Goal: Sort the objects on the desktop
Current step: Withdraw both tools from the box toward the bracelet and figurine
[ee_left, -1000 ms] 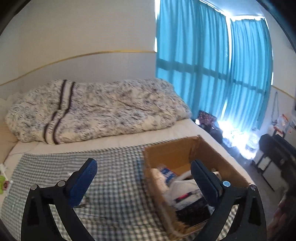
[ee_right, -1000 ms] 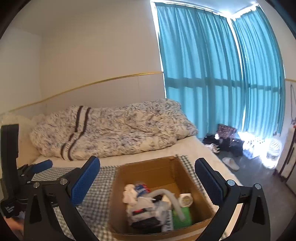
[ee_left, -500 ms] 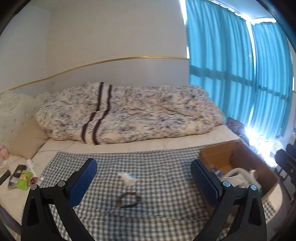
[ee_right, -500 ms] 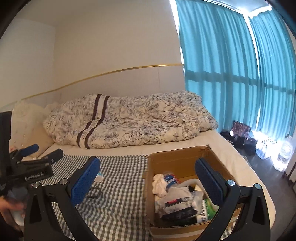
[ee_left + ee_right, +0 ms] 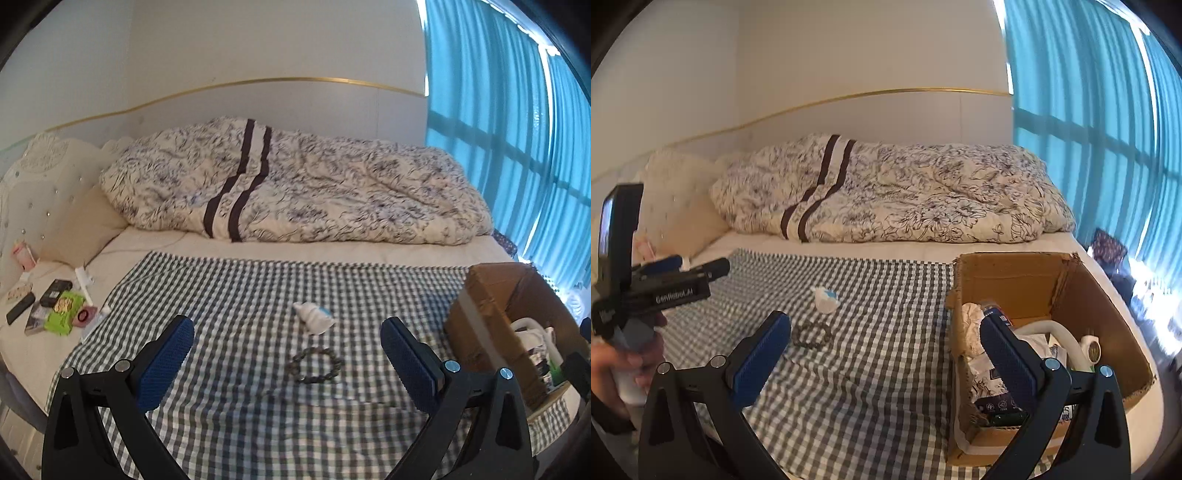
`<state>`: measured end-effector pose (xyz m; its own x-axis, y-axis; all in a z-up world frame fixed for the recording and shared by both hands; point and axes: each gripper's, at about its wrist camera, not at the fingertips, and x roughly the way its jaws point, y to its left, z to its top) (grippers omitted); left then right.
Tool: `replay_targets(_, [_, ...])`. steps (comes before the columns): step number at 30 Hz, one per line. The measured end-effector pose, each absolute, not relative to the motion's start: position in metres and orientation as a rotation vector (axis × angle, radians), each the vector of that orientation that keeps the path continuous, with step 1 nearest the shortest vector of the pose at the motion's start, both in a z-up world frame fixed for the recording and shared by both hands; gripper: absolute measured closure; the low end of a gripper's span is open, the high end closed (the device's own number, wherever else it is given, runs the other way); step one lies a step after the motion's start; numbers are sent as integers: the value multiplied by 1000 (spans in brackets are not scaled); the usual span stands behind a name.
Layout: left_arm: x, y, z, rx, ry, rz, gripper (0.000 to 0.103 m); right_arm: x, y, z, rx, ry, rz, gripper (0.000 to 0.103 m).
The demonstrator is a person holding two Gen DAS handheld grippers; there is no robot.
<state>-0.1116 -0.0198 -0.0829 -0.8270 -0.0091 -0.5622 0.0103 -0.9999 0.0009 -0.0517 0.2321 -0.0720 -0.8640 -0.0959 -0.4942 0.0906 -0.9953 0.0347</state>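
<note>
We hold our left gripper (image 5: 286, 350) level with its jaws spread wide, nothing between them. Our right gripper (image 5: 884, 343) is equally agape and empty. Our left hand (image 5: 613, 363) grips its handle.

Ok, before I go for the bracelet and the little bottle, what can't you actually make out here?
- Cardboard box contents: right wrist view, lower items hidden by the right claw finger and piled on each other.
- Box's far side: left wrist view, cut off by the frame edge.
- Small white bottle label: too small in both views.
- Items beside the pillow: left wrist view, too small to name.
</note>
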Motion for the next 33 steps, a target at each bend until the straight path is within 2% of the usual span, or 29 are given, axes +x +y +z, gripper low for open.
replay_targets(5, [-123, -34, -101, 972, 46, -2963, 0, -63, 218, -82, 804, 50, -2913, 0])
replay_targets(15, [-145, -38, -137, 1110, 20, -2935, 0, -114, 206, -96, 861, -55, -2838, 0])
replay_targets(29, [-192, -43, -194, 1358, 81, -2860, 0, -204, 182, -131, 1112, 3, -2767, 0])
replay_targets(33, [-205, -39, -212, 1428, 97, -2850, 0, -226, 181, -146, 1178, -40, -2732, 0])
